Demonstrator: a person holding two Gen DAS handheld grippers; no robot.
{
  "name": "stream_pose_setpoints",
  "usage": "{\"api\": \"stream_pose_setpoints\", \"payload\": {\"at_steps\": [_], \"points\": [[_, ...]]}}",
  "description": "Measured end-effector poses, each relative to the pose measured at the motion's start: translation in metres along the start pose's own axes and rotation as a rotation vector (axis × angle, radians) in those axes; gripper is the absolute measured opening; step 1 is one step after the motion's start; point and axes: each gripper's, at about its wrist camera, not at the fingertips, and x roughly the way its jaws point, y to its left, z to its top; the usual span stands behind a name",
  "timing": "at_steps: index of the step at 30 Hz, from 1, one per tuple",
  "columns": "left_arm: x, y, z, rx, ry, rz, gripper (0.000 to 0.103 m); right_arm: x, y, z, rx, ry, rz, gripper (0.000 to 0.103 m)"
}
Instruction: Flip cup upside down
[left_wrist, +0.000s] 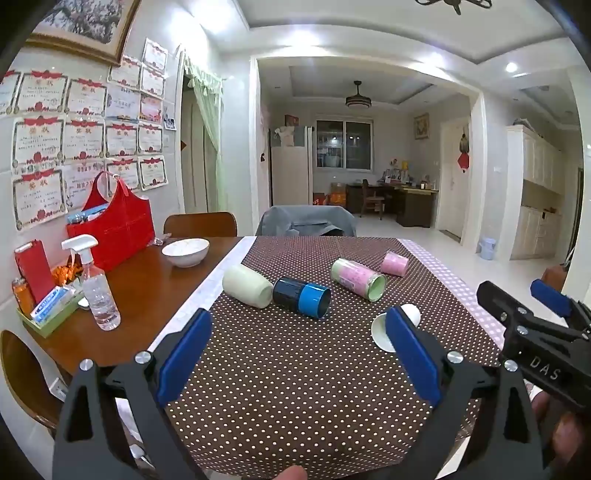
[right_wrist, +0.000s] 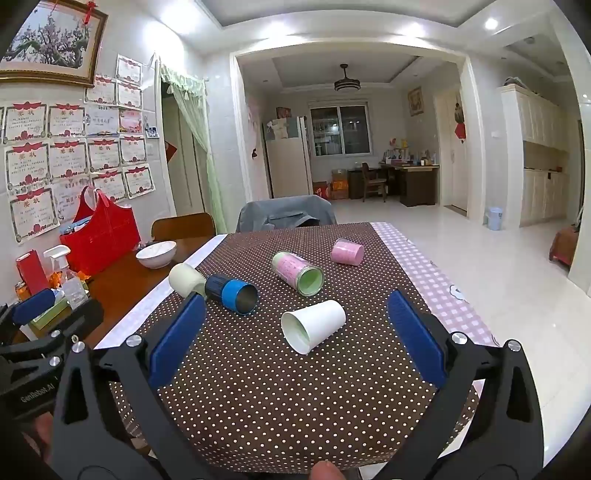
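Note:
Several cups lie on their sides on the brown dotted cloth (right_wrist: 280, 398): a white paper cup (right_wrist: 314, 325) nearest, a blue and black cup (right_wrist: 232, 293), a pale green cup (right_wrist: 186, 279), a pink and green patterned cup (right_wrist: 297, 272) and a small pink cup (right_wrist: 347, 251). My right gripper (right_wrist: 295, 332) is open and empty, with the white cup ahead between its fingers. My left gripper (left_wrist: 299, 343) is open and empty, above the cloth short of the blue and black cup (left_wrist: 301, 297); its right finger partly hides the white cup (left_wrist: 382, 328). The right gripper also shows in the left wrist view (left_wrist: 532, 306).
On the wooden table (left_wrist: 136, 291) to the left stand a white bowl (left_wrist: 185, 252), a spray bottle (left_wrist: 96, 284), a red bag (left_wrist: 112, 229) and a tray of small items (left_wrist: 48, 310). Chairs stand at the far end. The cloth's right edge drops to the floor.

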Motion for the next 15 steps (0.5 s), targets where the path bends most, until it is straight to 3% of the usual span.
{"api": "stream_pose_setpoints", "payload": {"at_steps": [9,15], "points": [[-0.022,0.002,0.007,0.003,-0.106,0.068,0.093,-0.005,-0.002,-0.001,-0.013,-0.053,-0.034,0.097],[-0.020,-0.003,0.009,0.030,-0.130,0.095,0.093,-0.007,0.001,-0.002,-0.035,-0.068,-0.038,0.097]]}}
